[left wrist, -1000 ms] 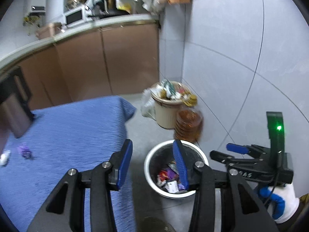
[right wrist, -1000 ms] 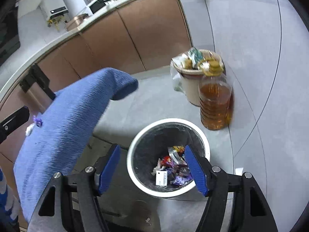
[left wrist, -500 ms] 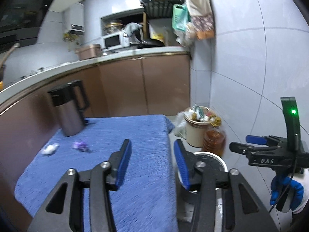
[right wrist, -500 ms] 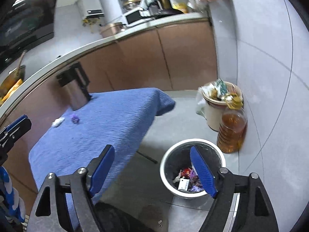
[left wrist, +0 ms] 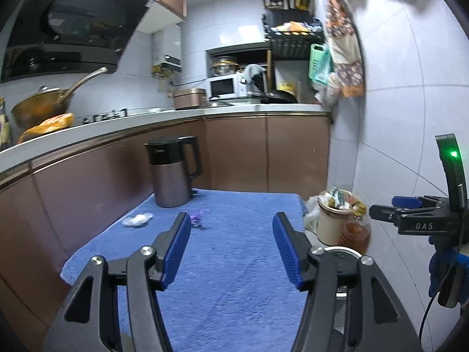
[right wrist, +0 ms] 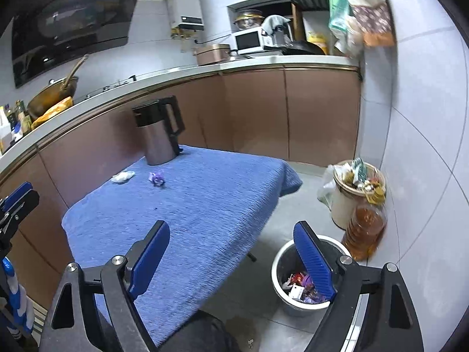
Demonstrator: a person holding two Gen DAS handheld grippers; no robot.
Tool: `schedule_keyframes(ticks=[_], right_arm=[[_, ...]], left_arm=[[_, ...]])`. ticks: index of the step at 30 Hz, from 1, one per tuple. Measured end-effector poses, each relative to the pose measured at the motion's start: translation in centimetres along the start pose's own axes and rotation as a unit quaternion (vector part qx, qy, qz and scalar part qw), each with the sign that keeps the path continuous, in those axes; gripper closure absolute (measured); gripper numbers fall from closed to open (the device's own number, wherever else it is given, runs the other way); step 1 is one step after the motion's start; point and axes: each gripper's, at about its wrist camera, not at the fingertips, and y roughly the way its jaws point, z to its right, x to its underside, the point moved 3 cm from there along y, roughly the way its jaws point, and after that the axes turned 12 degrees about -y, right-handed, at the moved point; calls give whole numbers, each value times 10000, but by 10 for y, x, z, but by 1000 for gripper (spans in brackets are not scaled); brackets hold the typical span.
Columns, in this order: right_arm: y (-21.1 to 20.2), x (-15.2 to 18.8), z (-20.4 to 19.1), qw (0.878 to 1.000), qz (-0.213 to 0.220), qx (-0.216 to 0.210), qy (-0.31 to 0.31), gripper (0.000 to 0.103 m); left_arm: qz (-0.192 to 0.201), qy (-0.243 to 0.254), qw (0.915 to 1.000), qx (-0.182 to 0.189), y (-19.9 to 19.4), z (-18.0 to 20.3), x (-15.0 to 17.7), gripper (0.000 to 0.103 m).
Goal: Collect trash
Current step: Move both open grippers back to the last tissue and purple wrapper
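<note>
Two pieces of trash lie on the blue cloth (right wrist: pixel 205 205) covering the desk, near its far left corner: a white crumpled tissue (right wrist: pixel 123 176) close to the left edge and a purple wrapper (right wrist: pixel 157 178) just to its right, the two apart from each other. A steel kettle (right wrist: pixel 158 135) with a black lid and handle stands upright behind them at the far edge. The left gripper (left wrist: pixel 231 246) hangs above the near part of the cloth; its jaws have just been opening, stand well apart and hold nothing. The right gripper (right wrist: pixel 231 261) hangs over the near right edge of the desk; its jaws have also just been opening, stand wide and are empty. On the floor right of the desk, a white waste bin (right wrist: pixel 281 293) holds wrappers; behind it stand an oil bottle (right wrist: pixel 365 231) and a full beige bin (right wrist: pixel 341 208).
</note>
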Motion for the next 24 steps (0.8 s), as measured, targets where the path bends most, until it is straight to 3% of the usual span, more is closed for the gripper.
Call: schedule_keyframes(ticks=[17, 24], right_arm=[[33, -49, -66, 9988, 43, -242, -432, 14], [57, -63, -84, 9974, -49, -398, -604, 14]], left_arm=[[15, -684, 9967, -446, 2, -101, -13, 47], [-75, -766, 9949, -657, 19, -132, -14, 39]])
